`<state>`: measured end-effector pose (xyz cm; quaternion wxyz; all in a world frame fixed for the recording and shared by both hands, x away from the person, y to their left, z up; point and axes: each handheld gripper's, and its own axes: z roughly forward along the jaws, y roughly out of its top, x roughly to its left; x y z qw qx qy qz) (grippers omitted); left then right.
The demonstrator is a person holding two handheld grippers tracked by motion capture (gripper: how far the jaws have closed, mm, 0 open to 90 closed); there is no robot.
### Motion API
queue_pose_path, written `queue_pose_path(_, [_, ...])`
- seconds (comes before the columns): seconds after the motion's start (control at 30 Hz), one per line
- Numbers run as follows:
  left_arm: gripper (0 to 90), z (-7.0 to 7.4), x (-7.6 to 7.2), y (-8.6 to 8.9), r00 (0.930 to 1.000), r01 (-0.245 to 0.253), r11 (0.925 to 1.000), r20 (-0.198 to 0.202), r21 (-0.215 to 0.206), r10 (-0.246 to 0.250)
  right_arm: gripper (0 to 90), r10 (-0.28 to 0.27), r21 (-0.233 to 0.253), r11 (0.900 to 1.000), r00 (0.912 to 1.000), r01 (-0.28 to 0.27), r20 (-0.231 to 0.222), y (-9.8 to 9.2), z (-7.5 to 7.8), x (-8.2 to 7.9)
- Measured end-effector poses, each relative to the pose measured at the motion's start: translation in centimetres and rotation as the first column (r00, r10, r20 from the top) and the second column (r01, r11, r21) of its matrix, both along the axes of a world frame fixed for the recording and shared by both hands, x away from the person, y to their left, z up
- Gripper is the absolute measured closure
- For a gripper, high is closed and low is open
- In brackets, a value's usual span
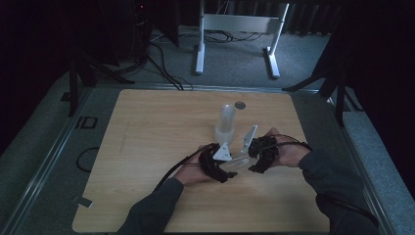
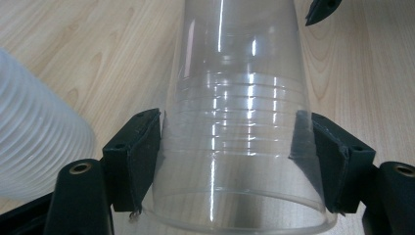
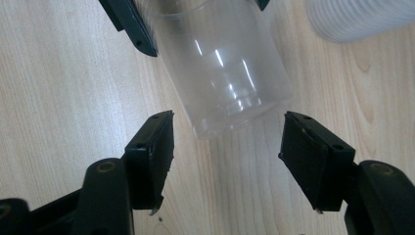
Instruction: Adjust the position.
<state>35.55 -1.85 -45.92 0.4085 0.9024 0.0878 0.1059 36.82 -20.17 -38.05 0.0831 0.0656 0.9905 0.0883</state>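
Ribbed clear plastic cup [image 2: 235,122] clamped in left tool [image 2: 230,161], right tool [image 3: 227,161] agape, perhaps just clear

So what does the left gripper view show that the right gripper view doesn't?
Left gripper view alone: the left gripper with both pads pressed on the clear cup near its rim.

Right gripper view alone: the right gripper open, its pads apart just short of the cup's closed base, touching nothing.

Both: the same clear cup, the ribbed white cup stack beside it, and the wooden table.
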Motion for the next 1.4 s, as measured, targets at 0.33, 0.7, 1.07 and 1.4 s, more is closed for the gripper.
queue_pose_path(0.33, [27.8, -0.2, -0.5, -0.4, 0.9996, 0.022, 0.9994, 0.019, 0.027, -0.023, 34.0, 0.025, -0.023, 0.999, 0.9997, -0.025, -0.009, 0.6, -0.6, -0.1])
queue_pose_path(0.7, [29.5, -0.1, -0.9, -0.7, 0.9980, 0.038, 0.9984, 0.049, 0.043, -0.040, 31.5, 0.046, -0.041, 0.998, 0.9986, -0.047, -0.024, 1.1, -1.3, -0.3])
queue_pose_path(1.07, [30.0, 0.0, -1.1, -0.7, 0.9966, 0.055, 0.9978, 0.060, 0.036, -0.057, 32.2, 0.053, -0.043, 0.998, 0.9982, -0.054, -0.030, 1.5, -1.8, -0.3])
queue_pose_path(1.4, [28.6, 0.0, -1.3, -0.8, 0.9954, 0.060, 0.9973, 0.072, 0.042, -0.063, 37.2, 0.058, -0.047, 0.997, 0.9976, -0.059, -0.037, 1.5, -1.9, -0.4])
